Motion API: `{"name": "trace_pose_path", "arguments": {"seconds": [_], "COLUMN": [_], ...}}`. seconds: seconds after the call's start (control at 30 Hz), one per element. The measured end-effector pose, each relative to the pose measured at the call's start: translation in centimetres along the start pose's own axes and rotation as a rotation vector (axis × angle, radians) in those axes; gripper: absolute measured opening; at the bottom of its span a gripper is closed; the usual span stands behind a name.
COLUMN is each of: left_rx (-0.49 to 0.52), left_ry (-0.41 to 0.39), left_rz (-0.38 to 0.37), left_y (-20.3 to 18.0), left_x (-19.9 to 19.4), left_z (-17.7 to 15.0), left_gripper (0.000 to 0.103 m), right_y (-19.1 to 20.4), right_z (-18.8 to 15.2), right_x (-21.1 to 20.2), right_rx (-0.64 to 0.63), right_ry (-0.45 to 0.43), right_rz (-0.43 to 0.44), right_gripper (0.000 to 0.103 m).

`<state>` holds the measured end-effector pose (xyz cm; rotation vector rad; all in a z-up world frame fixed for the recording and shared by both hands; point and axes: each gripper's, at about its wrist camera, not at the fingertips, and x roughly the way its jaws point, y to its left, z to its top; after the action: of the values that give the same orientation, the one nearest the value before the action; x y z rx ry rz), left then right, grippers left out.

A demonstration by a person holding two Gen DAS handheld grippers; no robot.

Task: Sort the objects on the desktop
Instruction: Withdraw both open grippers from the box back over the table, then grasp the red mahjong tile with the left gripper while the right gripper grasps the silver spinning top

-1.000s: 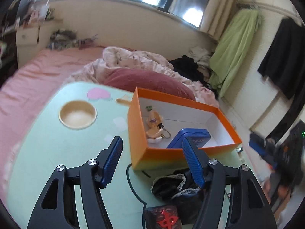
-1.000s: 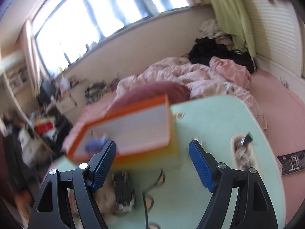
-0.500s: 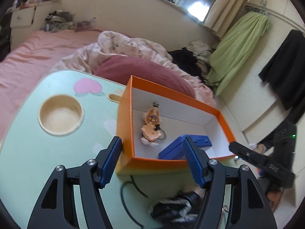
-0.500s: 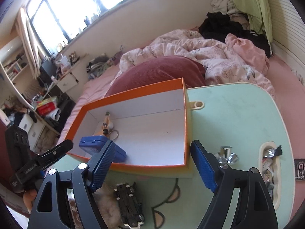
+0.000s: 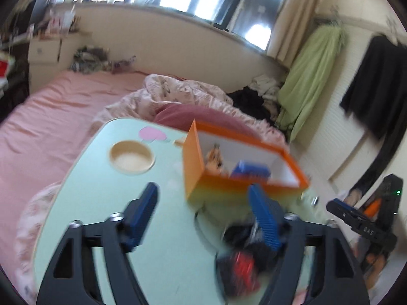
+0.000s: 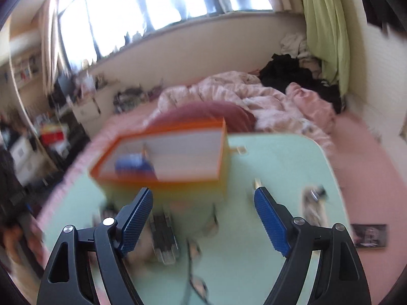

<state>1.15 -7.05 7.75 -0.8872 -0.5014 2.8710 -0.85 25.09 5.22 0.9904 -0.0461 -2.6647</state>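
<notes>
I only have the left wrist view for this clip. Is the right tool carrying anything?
Observer: No. The right wrist view shows the right tool open, with nothing between its jaws.
Operator: Is anything lying on the table on that side?
Observer: A long recess near the right edge of the table holds small items, too blurred to name.
Operator: And in front of the orange box?
Observer: A black ridged object lies on the table just short of the orange box's near wall.
</notes>
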Motion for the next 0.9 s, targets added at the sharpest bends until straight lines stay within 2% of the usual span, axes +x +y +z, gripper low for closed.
{"name": "trace_pose_path", "arguments": {"seconds": [0.1, 0.2, 0.23, 0.27, 0.3, 0.37, 0.4, 0.47, 0.57, 0.9], "left_rx": [0.086, 0.09, 0.115, 0.168, 0.201, 0.268, 0.312, 0.294, 0.293, 0.301], "left_ry": [0.073, 0.075, 0.079, 0.094, 0.105, 0.136, 0.094, 0.071, 0.067, 0.042], "left_rz": [-0.005, -0.006, 0.009, 0.05, 0.08, 0.15, 0.201, 0.196, 0.199, 0.189], "left_y": [-0.5, -0.5, -0.9, -1.6, -2.1, -2.7, -3.2, -3.3, -3.0, -2.9], "left_x": [-1.4, -2.7, -2.8, -2.4, -2.0, -0.6, -0.3, -0.2, 0.3, 0.5], "left_z": [-3.4, -6.1, -6.8, -7.7, -8.2, -9.7, -10.3, -10.3, -10.0, -10.0], "left_gripper": [0.083, 0.083, 0.083, 0.083, 0.083, 0.084, 0.087, 0.088, 0.103, 0.103], "right_y": [0.2, 0.2, 0.4, 0.6, 0.9, 1.2, 1.3, 1.3, 1.1, 1.4], "right_z": [-4.5, -7.1, -7.4, -7.6, -7.9, -8.4, -8.4, -8.5, -8.4, -8.4], "right_x": [-0.1, 0.2, 0.2, 0.5, 1.0, 1.0, 1.0, 0.9, 0.9, 0.9], "right_rx": [-0.037, -0.059, -0.071, -0.073, -0.08, -0.078, -0.078, -0.076, -0.079, -0.084], "right_ry": [0.067, 0.069, 0.043, 0.027, 0.009, -0.029, -0.038, -0.046, -0.058, -0.071], "right_rz": [-0.016, -0.067, -0.087, -0.104, -0.116, -0.125, -0.131, -0.129, -0.126, -0.123], "right_gripper": [0.082, 0.083, 0.086, 0.092, 0.103, 0.103, 0.103, 0.103, 0.103, 0.103]}}
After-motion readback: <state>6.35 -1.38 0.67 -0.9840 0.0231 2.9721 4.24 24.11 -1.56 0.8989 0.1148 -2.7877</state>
